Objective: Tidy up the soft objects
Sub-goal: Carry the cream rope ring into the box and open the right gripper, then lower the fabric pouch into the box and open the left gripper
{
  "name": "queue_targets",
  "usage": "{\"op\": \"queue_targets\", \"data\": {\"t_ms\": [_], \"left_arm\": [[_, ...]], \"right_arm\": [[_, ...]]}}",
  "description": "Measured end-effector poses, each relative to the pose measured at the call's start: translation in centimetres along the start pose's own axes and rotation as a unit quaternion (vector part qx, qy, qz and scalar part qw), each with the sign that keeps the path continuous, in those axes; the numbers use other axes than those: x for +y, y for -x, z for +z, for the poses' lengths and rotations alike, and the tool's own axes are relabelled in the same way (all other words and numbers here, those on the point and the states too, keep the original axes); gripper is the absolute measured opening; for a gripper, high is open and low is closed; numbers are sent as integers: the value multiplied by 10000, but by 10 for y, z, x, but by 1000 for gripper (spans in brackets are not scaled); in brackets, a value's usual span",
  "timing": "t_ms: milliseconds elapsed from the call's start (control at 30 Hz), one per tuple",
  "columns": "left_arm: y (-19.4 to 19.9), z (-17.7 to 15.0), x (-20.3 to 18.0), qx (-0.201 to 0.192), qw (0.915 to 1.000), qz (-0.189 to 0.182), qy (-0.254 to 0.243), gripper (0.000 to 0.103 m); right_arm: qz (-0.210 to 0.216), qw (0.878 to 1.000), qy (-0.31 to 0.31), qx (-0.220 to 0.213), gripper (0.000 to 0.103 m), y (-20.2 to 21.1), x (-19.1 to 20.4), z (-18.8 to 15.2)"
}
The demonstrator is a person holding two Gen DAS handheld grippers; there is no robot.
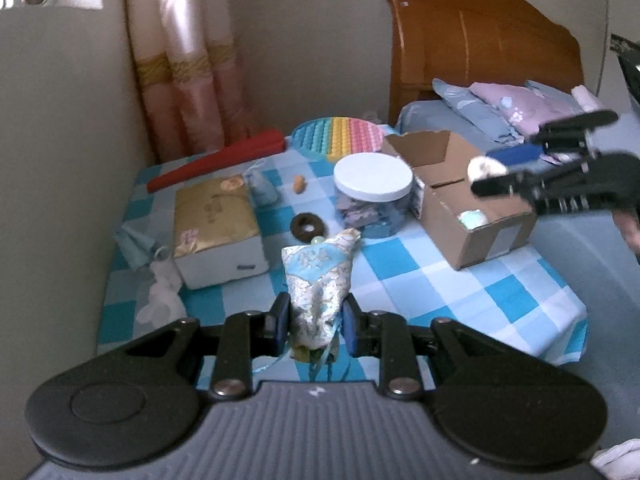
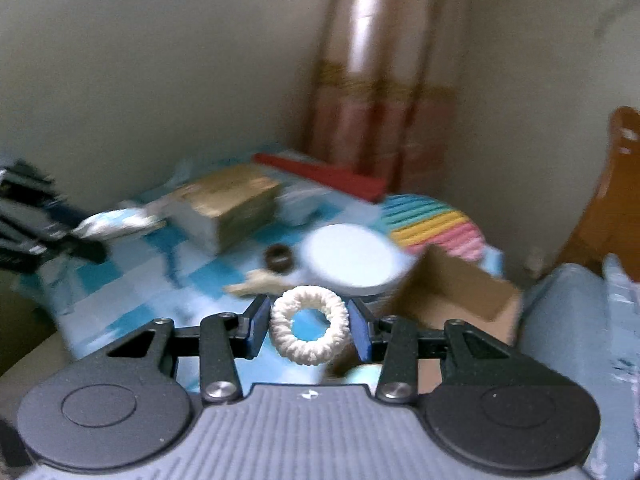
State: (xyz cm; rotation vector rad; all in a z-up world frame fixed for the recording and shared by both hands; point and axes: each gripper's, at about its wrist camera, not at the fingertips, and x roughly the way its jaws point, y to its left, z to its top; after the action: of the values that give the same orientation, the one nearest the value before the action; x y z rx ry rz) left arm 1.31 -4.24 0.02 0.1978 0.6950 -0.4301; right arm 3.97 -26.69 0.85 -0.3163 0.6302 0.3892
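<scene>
My left gripper (image 1: pixel 316 322) is shut on a blue-and-silver brocade sachet (image 1: pixel 318 280), held above the blue-checked tablecloth (image 1: pixel 440 280). My right gripper (image 2: pixel 308 326) is shut on a cream knitted scrunchie (image 2: pixel 308 326), its pads pressing both sides of the ring. From the left wrist view the right gripper (image 1: pixel 504 164) hangs over the open cardboard box (image 1: pixel 476 216) with the scrunchie (image 1: pixel 486 168) at its tips. A pale green soft ball (image 1: pixel 474 218) lies inside the box. A dark brown ring (image 1: pixel 307 226) lies on the cloth. The right wrist view is blurred.
A clear jar with a white lid (image 1: pixel 374 192), a gold-topped box (image 1: pixel 216 232), a red folder (image 1: pixel 216 164) and a rainbow pop-it mat (image 1: pixel 340 134) stand on the table. Small blue pouches (image 1: pixel 262 188) and white fabric (image 1: pixel 160 292) lie left. A bed with pillows (image 1: pixel 516 108) is at right.
</scene>
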Motion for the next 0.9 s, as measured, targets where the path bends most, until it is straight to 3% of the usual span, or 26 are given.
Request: {"op": "queue_targets", "data": {"t_ms": [333, 400, 433, 467, 533, 567, 767, 900], "left_arm": [[-7, 22, -10, -49, 9997, -112, -195, 25], [-10, 25, -11, -39, 9996, -199, -195, 25], [-12, 28, -13, -33, 9995, -209, -225, 25], [-13, 29, -15, -28, 9994, -211, -263, 25], [-17, 32, -19, 7, 9992, -224, -341, 25], [-19, 34, -21, 29, 9990, -240, -383, 25], [-28, 50, -35, 96, 9973, -463, -568, 25], [-34, 66, -48, 85, 9952, -600, -766, 25]], "right_arm": [[-904, 9939, -535, 324, 48, -19, -71, -9], [-1014, 9914, -691, 451, 57, -25, -78, -14], [-1054, 9901, -772, 508, 70, -28, -80, -18], [-1068, 9888, -873, 564, 76, -31, -82, -21], [-1026, 9885, -978, 525, 97, -30, -81, -27], [-972, 9889, -1008, 492, 99, -29, -79, -29], [-692, 9912, -1010, 501, 103, -24, -61, -30], [-449, 9912, -1012, 723, 103, -25, -54, -31]]}}
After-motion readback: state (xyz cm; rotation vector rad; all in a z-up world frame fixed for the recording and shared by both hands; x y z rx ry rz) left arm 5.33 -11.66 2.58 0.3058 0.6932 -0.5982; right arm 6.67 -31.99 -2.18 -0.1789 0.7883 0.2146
